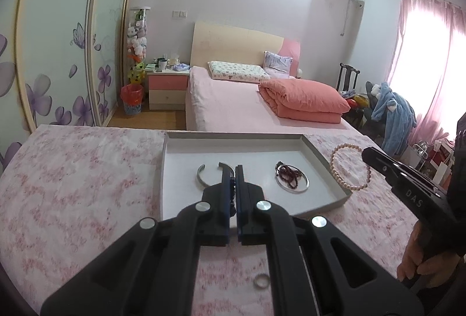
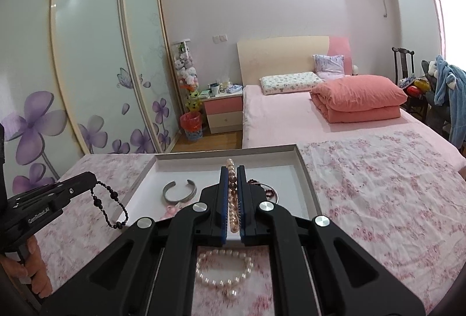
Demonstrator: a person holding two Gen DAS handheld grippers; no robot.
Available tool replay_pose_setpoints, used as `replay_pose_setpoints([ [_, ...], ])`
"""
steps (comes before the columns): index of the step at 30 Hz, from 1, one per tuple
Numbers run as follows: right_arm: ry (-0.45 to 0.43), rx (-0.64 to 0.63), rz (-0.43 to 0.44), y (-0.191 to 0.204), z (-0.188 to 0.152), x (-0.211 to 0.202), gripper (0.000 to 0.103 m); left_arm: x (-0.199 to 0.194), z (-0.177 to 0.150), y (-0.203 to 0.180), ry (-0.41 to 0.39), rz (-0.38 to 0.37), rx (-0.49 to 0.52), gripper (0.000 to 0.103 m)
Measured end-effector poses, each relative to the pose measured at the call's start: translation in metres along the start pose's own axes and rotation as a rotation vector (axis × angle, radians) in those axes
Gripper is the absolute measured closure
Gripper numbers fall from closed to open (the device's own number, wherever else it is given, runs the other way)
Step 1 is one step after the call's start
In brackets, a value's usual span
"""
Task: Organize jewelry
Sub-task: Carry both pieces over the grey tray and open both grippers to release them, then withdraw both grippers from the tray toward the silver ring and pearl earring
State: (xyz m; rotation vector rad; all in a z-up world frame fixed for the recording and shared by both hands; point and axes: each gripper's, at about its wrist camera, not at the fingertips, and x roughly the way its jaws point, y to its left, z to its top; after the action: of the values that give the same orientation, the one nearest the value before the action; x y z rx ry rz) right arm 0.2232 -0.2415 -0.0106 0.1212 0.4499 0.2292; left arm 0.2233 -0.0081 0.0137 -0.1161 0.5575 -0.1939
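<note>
Ring: one (image 1: pixel 260 280), low centre of the left wrist view, on the flowered cloth (image 1: pixel 72 176) under the left gripper.
Pearl strands: two; one loop (image 2: pixel 224 272) on the cloth at the bottom centre of the right wrist view, one (image 2: pixel 233 193) in the right gripper.
Black bead strand: one (image 2: pixel 109 204), hanging at lower left of the right wrist view.
Tray: one (image 1: pixel 233 138), centre of frame, holding one open cuff (image 1: pixel 204 176), one round bangle (image 1: pixel 292 183) and one dark red bead cluster (image 1: pixel 287 171).
Left gripper (image 1: pixel 232 170): jaws narrow, pinched on the black bead strand, above the tray's near part.
Right gripper (image 2: pixel 232 170): jaws narrow, clamped on its pearl strand, above the tray.
</note>
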Motion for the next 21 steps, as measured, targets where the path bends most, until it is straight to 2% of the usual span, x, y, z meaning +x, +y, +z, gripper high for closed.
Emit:
replay_pose_setpoints([
  [11,0.077,0.058,-0.013,-0.009,0.021,0.086,0.094,0.07,0.028,0.003,0.046,0.013,-0.02,0.098],
  [12,0.085,0.062,-0.025,-0.011,0.022,0.089,0.084,0.077,0.03,0.005,0.06,0.014,-0.031,0.098],
  [13,0.097,0.073,-0.04,-0.014,0.021,0.092,0.068,0.086,0.03,0.008,0.075,0.013,-0.053,0.097],
  [14,0.097,0.086,-0.04,-0.017,0.019,0.091,0.063,0.088,0.029,0.009,0.08,0.011,-0.063,0.094],
  [17,0.093,0.086,-0.046,-0.024,0.012,0.082,0.062,0.091,0.027,0.014,0.083,0.015,-0.075,0.087],
  [21,0.113,0.092,-0.043,-0.033,0.004,0.072,0.062,0.084,0.02,0.019,0.085,0.03,-0.07,0.087],
])
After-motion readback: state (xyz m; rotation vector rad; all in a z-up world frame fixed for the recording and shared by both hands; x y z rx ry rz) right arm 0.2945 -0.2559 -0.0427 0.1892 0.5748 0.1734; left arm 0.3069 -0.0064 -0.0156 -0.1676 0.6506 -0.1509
